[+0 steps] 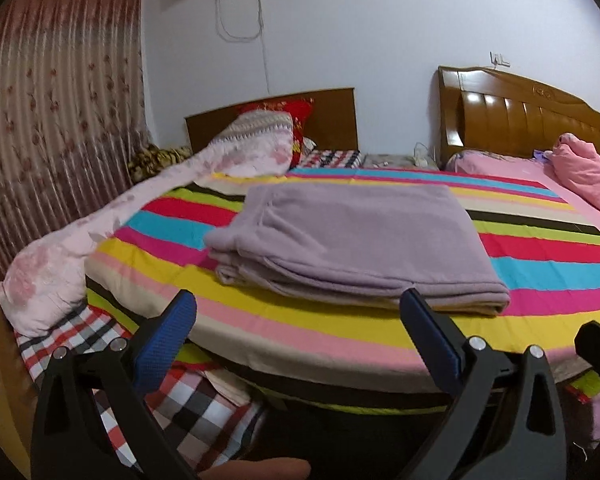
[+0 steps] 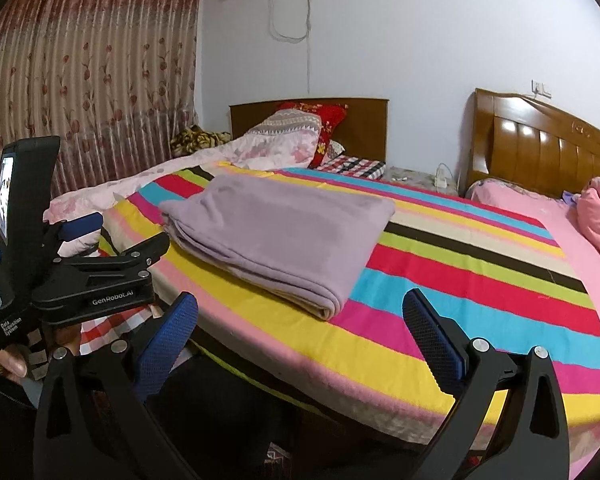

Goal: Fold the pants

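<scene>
the pants (image 1: 352, 244) lie folded in a flat, layered rectangle on the striped sheet (image 1: 540, 272), near its front edge. both claws are released and empty: the left gripper (image 1: 300, 308) hangs just short of the bed edge facing the stack, and the right gripper (image 2: 300, 312) sits off the stack's right corner. the fold looks finished, so the best move is likely to leave it alone, or only tidy the uneven layers at the left end with a light pinch. a pink quilt (image 1: 100, 232) lies along the left side, well clear of the pants; nothing blocks either claw
</scene>
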Tool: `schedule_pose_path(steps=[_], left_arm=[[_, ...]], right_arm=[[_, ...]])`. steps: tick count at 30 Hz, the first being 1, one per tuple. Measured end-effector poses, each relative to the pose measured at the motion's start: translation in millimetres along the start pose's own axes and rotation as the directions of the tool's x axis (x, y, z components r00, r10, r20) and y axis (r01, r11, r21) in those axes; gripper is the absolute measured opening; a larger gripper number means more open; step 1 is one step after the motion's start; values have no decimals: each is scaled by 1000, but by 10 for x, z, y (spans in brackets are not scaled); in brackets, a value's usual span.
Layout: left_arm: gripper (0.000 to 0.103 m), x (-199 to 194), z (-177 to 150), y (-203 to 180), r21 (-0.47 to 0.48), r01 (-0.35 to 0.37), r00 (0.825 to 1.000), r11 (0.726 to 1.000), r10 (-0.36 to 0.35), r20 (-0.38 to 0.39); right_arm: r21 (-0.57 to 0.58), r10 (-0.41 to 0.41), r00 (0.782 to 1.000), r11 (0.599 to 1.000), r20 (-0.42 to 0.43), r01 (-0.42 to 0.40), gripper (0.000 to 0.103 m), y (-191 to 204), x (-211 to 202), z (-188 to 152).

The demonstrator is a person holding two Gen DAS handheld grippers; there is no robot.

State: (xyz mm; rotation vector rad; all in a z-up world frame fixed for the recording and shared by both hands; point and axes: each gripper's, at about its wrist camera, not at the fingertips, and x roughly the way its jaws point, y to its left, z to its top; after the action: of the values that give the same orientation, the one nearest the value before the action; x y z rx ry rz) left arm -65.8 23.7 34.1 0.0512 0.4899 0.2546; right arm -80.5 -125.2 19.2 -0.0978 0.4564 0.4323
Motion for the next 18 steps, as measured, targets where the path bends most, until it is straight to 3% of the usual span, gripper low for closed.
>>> schedule_pose_path(steps=[18], left_arm=[[101,23,-48,-78,25,32,999,999,-31,-13]], right_arm=[[22,-28,999,999,-16,29,98,-98,-23,-59]])
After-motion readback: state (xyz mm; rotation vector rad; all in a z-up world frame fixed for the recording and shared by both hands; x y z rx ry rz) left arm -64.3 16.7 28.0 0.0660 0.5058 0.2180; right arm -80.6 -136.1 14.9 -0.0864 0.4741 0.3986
